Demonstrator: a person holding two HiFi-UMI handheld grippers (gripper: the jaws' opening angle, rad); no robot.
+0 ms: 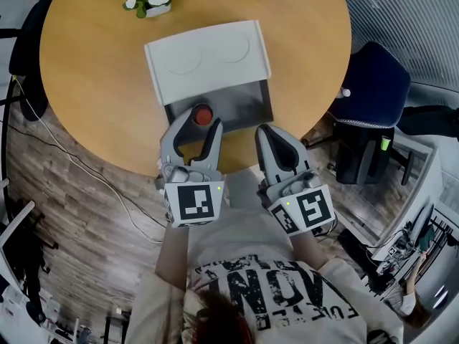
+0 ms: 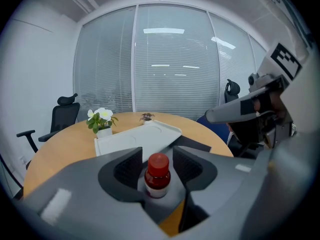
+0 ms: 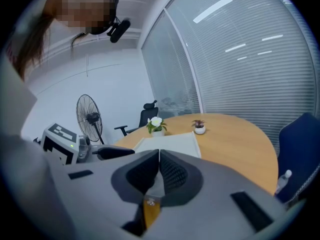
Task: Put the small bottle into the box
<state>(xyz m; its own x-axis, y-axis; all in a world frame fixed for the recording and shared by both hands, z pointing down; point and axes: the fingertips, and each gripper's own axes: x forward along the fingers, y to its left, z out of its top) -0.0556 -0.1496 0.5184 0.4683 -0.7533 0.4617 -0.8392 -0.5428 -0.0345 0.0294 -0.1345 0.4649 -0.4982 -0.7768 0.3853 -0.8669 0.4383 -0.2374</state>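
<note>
**A:** Left tongs (image 1: 200, 120) first: are they gripping anything?

**B:** No, they're spread wide. The small brown bottle with a red cap (image 2: 158, 176) stands upright between the pads. A gap shows on either side, so nothing presses it.

**A:** Where does it stand?

**B:** Inside the open grey box (image 1: 247, 107), at its near left corner. The white lid (image 1: 208, 59) is folded back over the round wooden tabletop (image 1: 93, 63). I'd judge the placing done, and wide pads should lift clear without tipping it.

**A:** And the right tongs (image 3: 159, 160)?

**B:** Pinched together and empty, held at the tabletop's near edge, out of the way.
</note>
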